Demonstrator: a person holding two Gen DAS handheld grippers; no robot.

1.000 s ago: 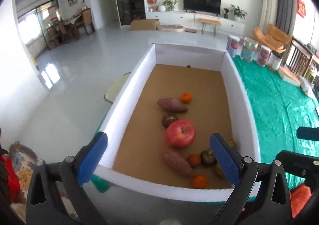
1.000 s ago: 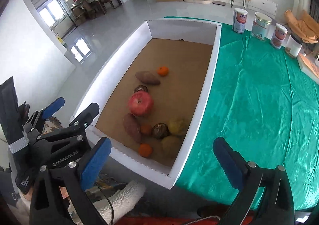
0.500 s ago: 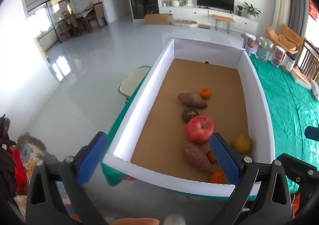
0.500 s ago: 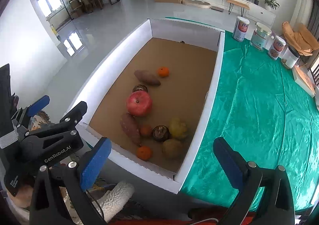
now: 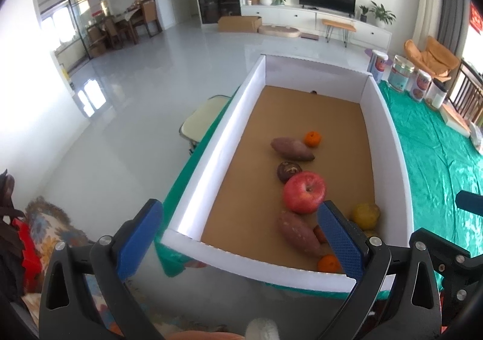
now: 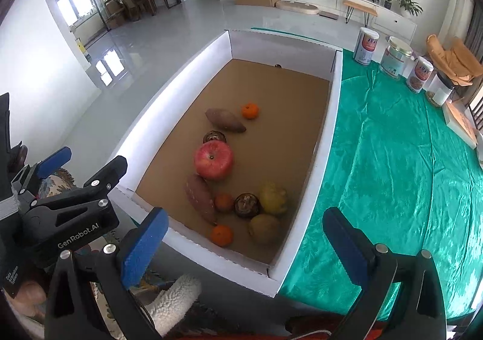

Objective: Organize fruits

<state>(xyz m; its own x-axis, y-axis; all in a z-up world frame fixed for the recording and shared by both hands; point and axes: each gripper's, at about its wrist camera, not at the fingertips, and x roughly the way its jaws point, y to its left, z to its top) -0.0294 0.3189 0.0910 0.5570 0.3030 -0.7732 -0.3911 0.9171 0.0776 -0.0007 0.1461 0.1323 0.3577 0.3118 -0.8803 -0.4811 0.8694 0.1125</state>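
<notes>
Right wrist view: my right gripper [image 6: 241,246] gapes wide and empty above the white box's [image 6: 169,116] near wall; the red apple [image 6: 213,160] lies beyond it, mid-box.

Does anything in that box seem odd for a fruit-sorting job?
Yes: two sweet potatoes, one near the far orange and one below the apple, lie among the fruit in the box. They are not fruit.

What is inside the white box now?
In the white box: a red apple, two sweet potatoes, three tangerines, two dark round fruits, two yellowish fruits. Nothing seems hidden in the right wrist view.
</notes>
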